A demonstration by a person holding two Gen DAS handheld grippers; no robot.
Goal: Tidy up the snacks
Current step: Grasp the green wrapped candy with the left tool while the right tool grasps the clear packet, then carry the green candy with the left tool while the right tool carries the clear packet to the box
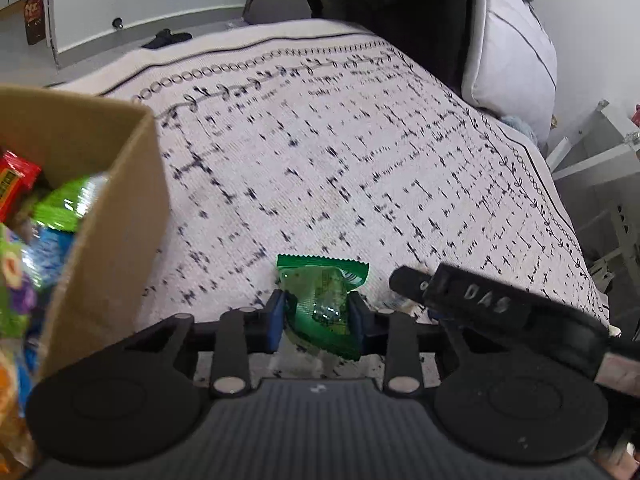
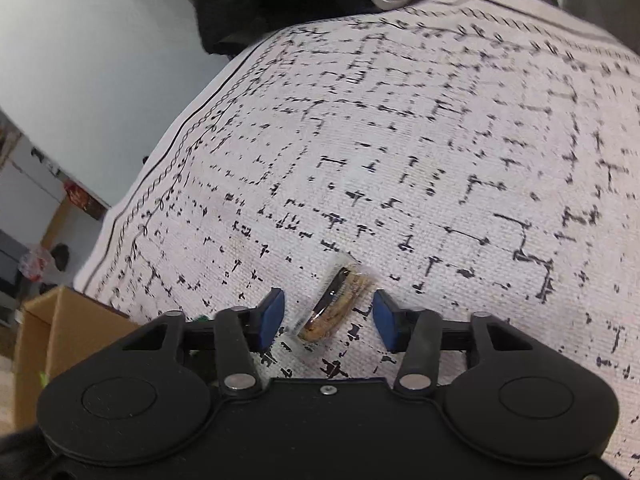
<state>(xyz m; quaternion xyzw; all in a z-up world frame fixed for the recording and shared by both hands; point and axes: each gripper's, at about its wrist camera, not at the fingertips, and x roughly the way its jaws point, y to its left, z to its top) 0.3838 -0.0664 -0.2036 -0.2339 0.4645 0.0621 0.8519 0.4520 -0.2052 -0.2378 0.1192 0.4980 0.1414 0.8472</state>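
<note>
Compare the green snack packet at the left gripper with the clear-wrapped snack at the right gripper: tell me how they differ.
The green snack packet is an opaque green wrapper; the clear-wrapped snack shows brown contents through its film. The left gripper has its pads pressed on the green packet's sides, while the right gripper only straddles the clear one, a gap at each pad. The green packet looks wider, the clear one slimmer. Both are on the patterned bedspread.

Green snack pkt (image 1: 322, 304): glossy plastic. Bedspread (image 1: 360, 160): rough woven cloth. Box (image 1: 104, 216): matt cardboard. Clear wrapper (image 2: 334, 300) shiny. Claw pads (image 2: 269, 320): matt blue.
</note>
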